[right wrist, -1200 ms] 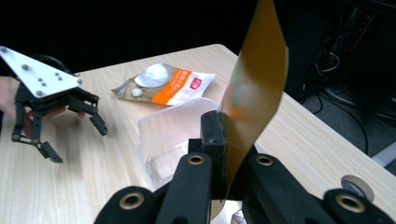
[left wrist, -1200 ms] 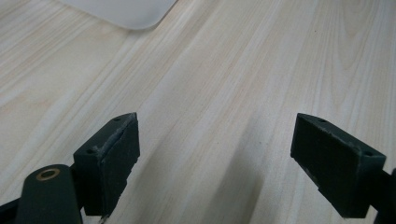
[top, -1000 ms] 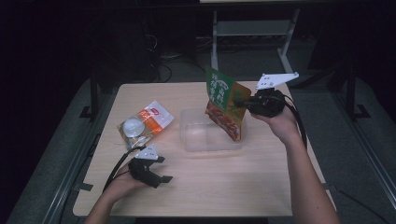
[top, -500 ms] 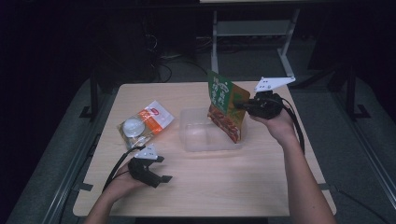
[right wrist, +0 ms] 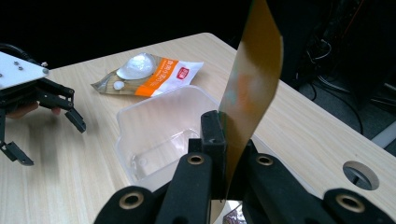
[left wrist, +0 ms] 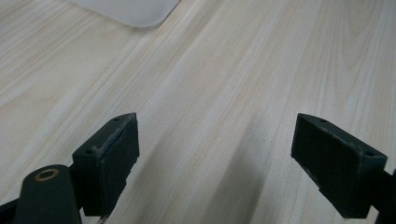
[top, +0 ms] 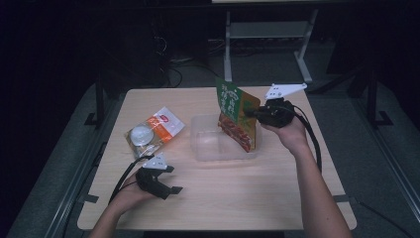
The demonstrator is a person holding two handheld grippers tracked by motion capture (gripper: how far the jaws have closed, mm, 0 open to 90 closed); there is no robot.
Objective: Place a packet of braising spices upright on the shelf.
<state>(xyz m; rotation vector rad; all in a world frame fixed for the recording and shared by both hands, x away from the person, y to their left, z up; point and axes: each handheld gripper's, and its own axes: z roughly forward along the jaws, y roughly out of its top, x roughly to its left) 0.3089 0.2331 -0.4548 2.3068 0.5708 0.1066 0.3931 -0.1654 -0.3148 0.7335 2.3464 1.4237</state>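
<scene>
Snack pouch held over clear tub.
Right tongs clamped on pouch edge, upright above tub; left tongs spread apart, low on worktop.

Pouch top cut off, print unreadable

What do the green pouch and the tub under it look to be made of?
Pouch: thin printed plastic film, probably glossy; it stands as a flat sheet pinched in the right gripper. Tub: clear, slightly frosted plastic that looks rigid; the table's wood grain shows through its walls.
</scene>
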